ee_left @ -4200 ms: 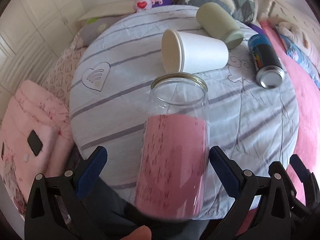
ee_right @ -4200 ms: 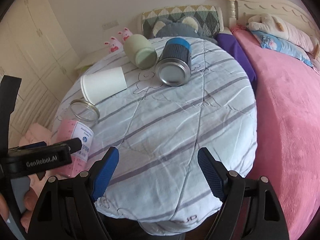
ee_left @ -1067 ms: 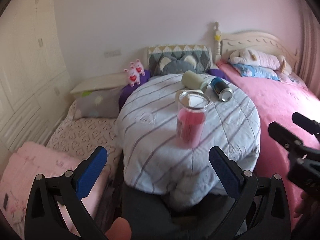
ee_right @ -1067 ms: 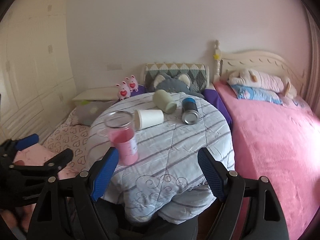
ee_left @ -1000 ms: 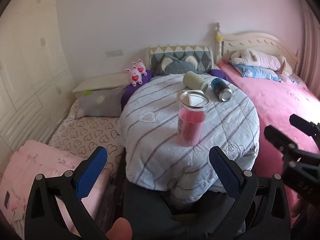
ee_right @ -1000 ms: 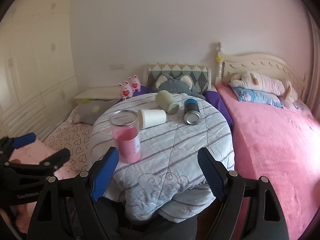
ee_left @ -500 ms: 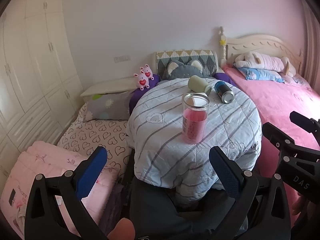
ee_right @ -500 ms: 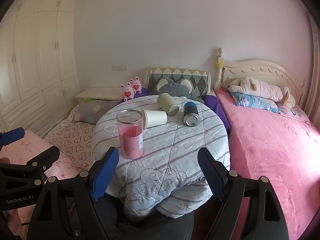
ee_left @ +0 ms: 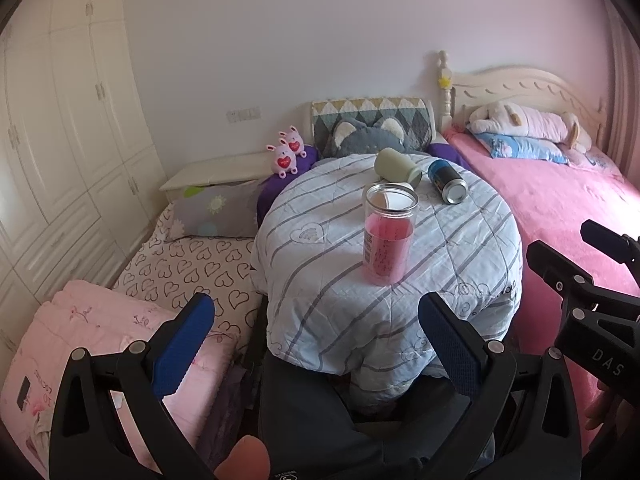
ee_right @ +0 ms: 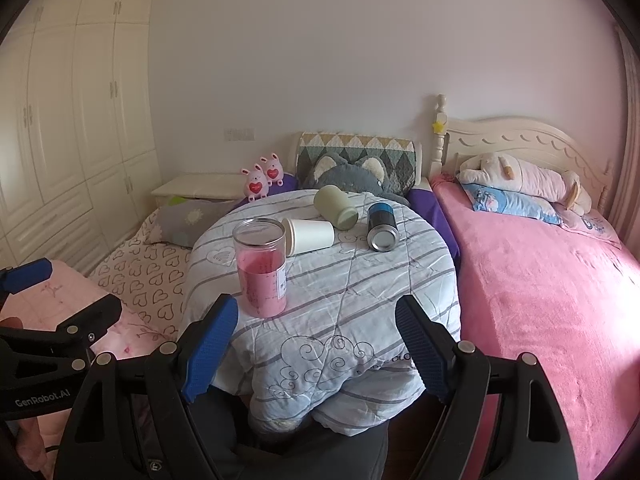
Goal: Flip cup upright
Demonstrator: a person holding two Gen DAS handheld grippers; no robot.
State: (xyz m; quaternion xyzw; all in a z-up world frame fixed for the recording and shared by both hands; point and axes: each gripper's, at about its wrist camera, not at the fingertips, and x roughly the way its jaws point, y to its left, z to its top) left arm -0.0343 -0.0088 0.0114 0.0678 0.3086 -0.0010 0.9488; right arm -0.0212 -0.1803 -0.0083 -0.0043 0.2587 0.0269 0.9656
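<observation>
Clear glass jar with pink label [ee_right: 262, 267] stands upright, mouth up, on the round table under a striped grey-blue quilt [ee_right: 360, 280], near the front-left edge. So one vessel looks done. Judging by the rest, three are left: white paper cup [ee_right: 309, 236] lies on its side just behind the jar, mouth toward it; sage-green tumbler [ee_right: 335, 207] lies on its side behind the paper cup; blue-and-silver metal can [ee_right: 382, 227] lies on its side right of the paper cup, well apart from the jar. In the left wrist view the paper cup is mostly hidden behind the jar [ee_left: 389, 236].

Left gripper [ee_left: 316, 344] jaws spread wide, empty, well short of the jar. Right gripper [ee_right: 316, 354] same: released, nothing between the pads, pulled back from the table.

Versus 4.2 s ago: jar was tilted, between the left jaws at the table edge; now it stands free on the quilt. Both grippers have backed away, so the whole room shows. Paper cup, tumbler and can are unchanged.
</observation>
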